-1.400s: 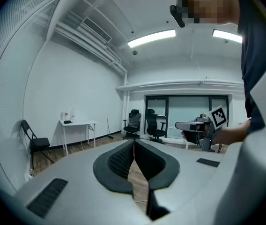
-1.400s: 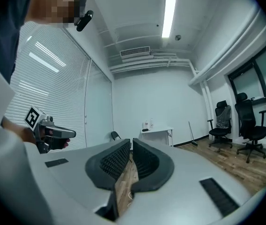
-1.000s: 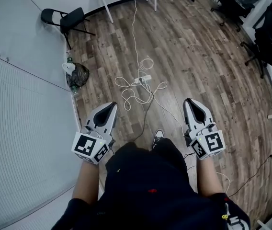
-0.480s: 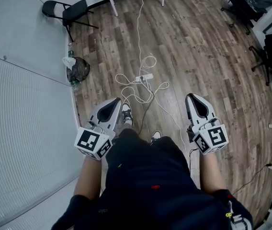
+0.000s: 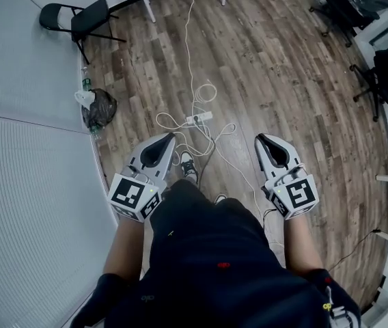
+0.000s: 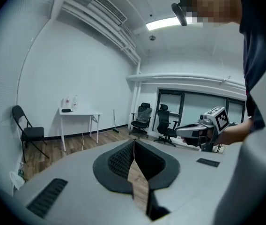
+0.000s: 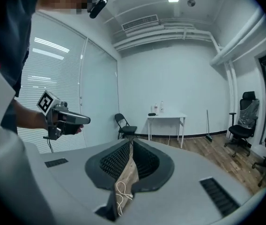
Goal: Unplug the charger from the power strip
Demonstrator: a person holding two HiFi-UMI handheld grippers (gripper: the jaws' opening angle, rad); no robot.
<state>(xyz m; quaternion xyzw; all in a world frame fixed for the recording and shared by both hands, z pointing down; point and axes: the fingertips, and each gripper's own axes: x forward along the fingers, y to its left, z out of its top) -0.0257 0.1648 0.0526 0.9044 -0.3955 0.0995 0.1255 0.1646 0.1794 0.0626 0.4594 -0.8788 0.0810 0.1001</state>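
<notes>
The power strip lies on the wooden floor ahead of the person, between the two grippers in the head view and well beyond both. The charger should be seated in it, but from here I cannot tell its body from the other white plugs and cords. The left gripper is closed with nothing between its jaws; the right gripper is closed too, and the white loop glimpsed through the gap behind its tips is cord lying on the floor, not something it holds. Both are held up in front of the person, so I judge that the approach is unfinished and nothing has been touched.

The likeliest trouble is the tangle of white cords looped around the strip; the person's shoe stands just beside the nearest loops, and a step into them could drag the strip or trip the person. The strip looks light and unfixed; a pull on the charger with one gripper alone would probably lift the whole strip rather than free the plug, so the other gripper ought to pin it down. Closing on a cord instead of the charger's body risks straining the wire or slipping off; picking the wrong plug is easy in such clutter. A hard tug might also haul on the long cord running to the far wall. Both grippers must open before either can take hold.
</notes>
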